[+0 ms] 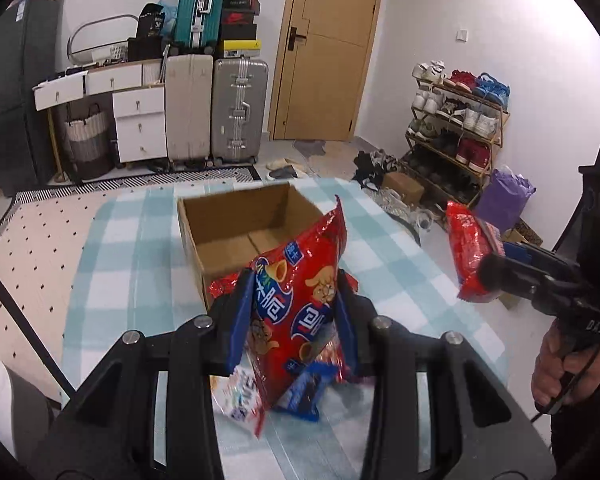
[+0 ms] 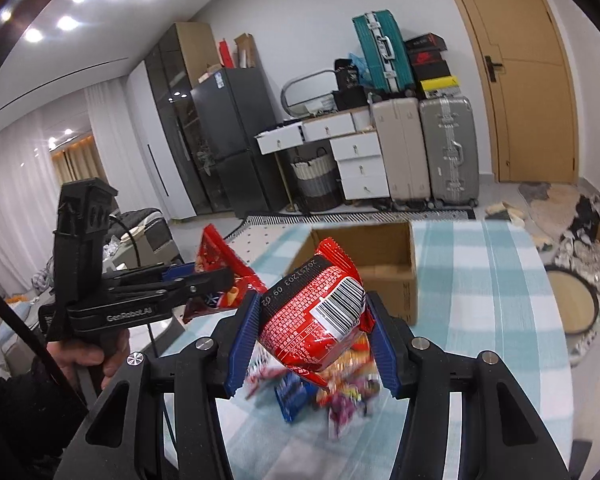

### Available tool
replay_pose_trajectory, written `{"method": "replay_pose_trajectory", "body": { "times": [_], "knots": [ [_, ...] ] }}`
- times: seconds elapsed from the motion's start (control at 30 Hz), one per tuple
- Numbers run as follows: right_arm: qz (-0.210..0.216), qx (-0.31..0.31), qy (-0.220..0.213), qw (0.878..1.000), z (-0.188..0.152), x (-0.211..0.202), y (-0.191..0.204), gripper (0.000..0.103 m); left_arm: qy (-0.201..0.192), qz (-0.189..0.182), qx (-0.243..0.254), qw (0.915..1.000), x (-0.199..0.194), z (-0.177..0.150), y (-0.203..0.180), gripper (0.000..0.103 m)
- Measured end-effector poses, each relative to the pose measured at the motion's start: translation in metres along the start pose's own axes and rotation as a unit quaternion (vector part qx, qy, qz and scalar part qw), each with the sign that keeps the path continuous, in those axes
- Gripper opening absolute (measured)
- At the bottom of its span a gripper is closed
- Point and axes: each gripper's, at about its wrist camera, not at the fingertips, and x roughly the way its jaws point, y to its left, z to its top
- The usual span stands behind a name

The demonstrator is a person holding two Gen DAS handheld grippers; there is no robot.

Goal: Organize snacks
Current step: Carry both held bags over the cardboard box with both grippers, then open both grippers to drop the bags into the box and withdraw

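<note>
My left gripper [image 1: 296,308] is shut on a large red snack bag [image 1: 300,288] with cartoon print, held above the table just in front of an open cardboard box [image 1: 236,236]. My right gripper [image 2: 312,328] is shut on a smaller red snack packet [image 2: 320,320] showing a barcode, also in the air before the box [image 2: 380,256]. Each gripper shows in the other's view: the right one [image 1: 488,268] with its red packet [image 1: 468,248] at the right, the left one [image 2: 220,280] with its bag [image 2: 216,256] at the left.
A loose pile of snack packets [image 2: 328,392] lies on the blue-and-white checked tablecloth [image 2: 480,280] under the grippers; a blue packet [image 1: 304,392] is among them. Suitcases [image 1: 240,108], white drawers [image 1: 140,128] and a shoe rack [image 1: 460,128] stand beyond the table.
</note>
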Motion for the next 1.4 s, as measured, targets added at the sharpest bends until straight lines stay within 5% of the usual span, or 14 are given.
{"method": "replay_pose_trajectory", "body": {
  "times": [0.3,0.53,0.93,1.4],
  "knots": [
    [0.010,-0.041,-0.006,0.999,0.081,0.041,0.009,0.052,0.000,0.022,-0.002,0.9998,0.033,0.089,0.030,0.035],
    [-0.006,-0.044,0.018,0.999,0.112,0.103,-0.013,0.052,0.028,0.022,-0.021,0.9991,0.098,0.128,0.049,0.035],
    [-0.030,-0.020,0.104,0.994,0.095,0.222,-0.065,0.052,0.100,0.032,-0.043,0.9935,0.213,0.107,0.079,0.035],
    [-0.041,-0.007,0.142,0.989,0.060,0.279,-0.102,0.055,0.135,0.048,-0.035,0.9890,0.281,0.077,0.086,0.038]
  ]
}}
